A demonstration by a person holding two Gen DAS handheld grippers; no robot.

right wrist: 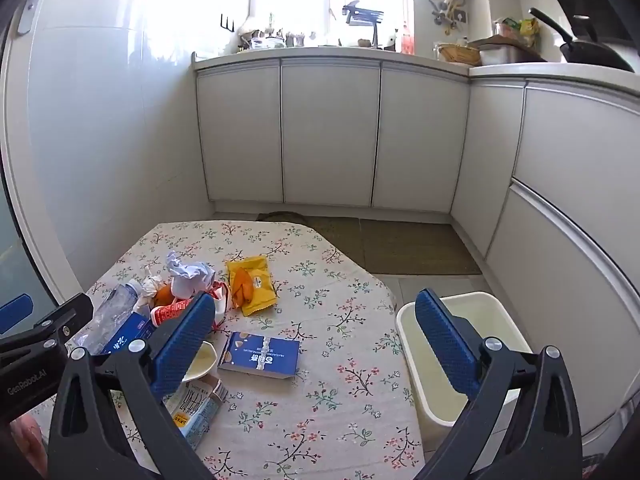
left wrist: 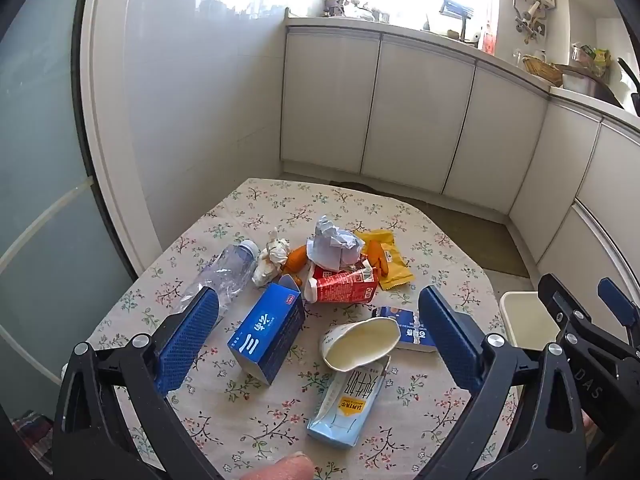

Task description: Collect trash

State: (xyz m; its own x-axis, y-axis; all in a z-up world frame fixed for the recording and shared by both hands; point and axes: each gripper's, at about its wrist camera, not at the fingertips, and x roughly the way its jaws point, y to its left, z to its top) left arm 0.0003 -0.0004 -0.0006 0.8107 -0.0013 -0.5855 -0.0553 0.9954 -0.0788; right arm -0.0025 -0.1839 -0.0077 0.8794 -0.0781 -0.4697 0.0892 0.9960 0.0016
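Trash lies heaped on the floral-cloth table: a clear plastic bottle, a tall blue box, a red carton, crumpled paper, a yellow wrapper, a tipped paper cup and a flattened pale-blue milk carton. My left gripper hovers open above the blue box and cup, touching nothing. My right gripper is open too, above a flat blue box near the table's right edge. A white bin stands on the floor beside that edge.
White kitchen cabinets line the back and right, under a cluttered counter. A brown mat covers the floor past the table. A wall and a glass door close off the left side. A person's fingertip shows at the bottom edge.
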